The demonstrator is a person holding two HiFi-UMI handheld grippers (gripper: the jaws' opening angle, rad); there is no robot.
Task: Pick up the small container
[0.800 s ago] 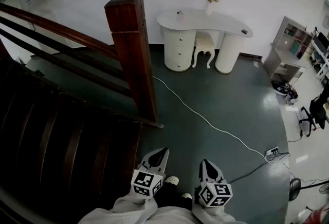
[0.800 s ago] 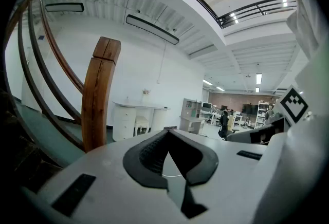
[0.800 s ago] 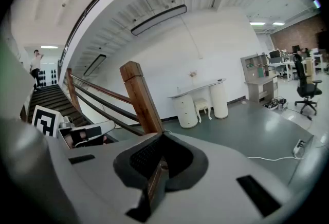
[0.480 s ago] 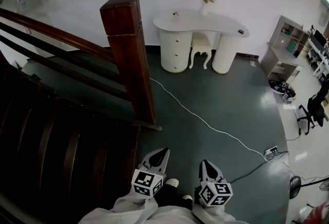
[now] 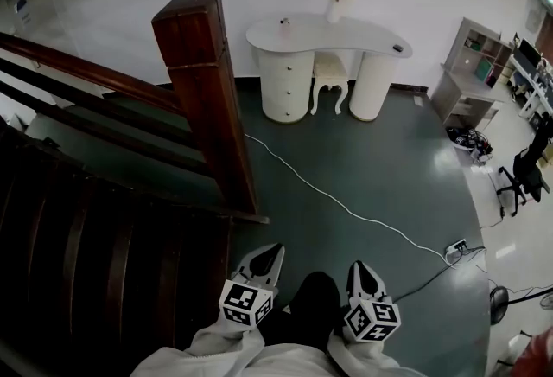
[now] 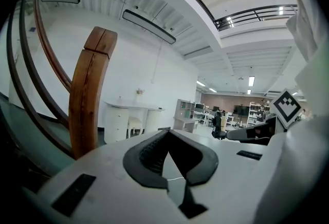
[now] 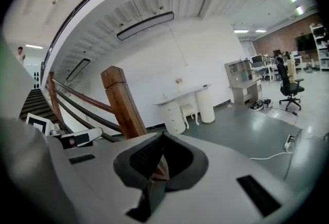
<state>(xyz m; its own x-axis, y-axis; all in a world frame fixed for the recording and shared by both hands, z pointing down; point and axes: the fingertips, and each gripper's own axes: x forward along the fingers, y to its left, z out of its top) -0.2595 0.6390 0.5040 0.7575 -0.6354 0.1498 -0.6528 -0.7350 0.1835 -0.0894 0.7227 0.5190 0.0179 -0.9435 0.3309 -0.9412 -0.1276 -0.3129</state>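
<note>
Left tongs: the left gripper (image 5: 275,251), white with a square-marker cube, is held low at the bottom of the head view. Its own view (image 6: 167,134) shows the black-padded jaws closed tip to tip with nothing between them.
Right tongs: the right gripper (image 5: 362,267) is beside it, with a dark trouser leg (image 5: 313,306) between the two. Its own view (image 7: 161,136) shows the jaws likewise pressed together and empty.
Task's thing: the small container cannot be picked out. A tiny object (image 5: 283,21) stands on the far white kidney-shaped desk (image 5: 346,36), well apart from both grippers, and is too small to identify.
Desk: it stands against the white wall, with a white vase of pale flowers (image 5: 335,8) on top and a white stool (image 5: 328,73) tucked under.
All three views: the reddish-brown square wooden newel post (image 5: 203,99) with its dark handrails (image 5: 78,73).
Head view only: dark wooden stair treads (image 5: 95,254) at the left, and a thin white cable (image 5: 346,207) running across the grey-green floor (image 5: 389,150) towards a white power strip (image 5: 456,248).
Left gripper view only: a long lit office room with shelves beyond the desk, and the right gripper's marker cube (image 6: 286,106) at the right edge.
Right gripper view only: the left gripper's white body (image 7: 77,138) at the left, and a distant person (image 7: 19,54) at the far left.
</note>
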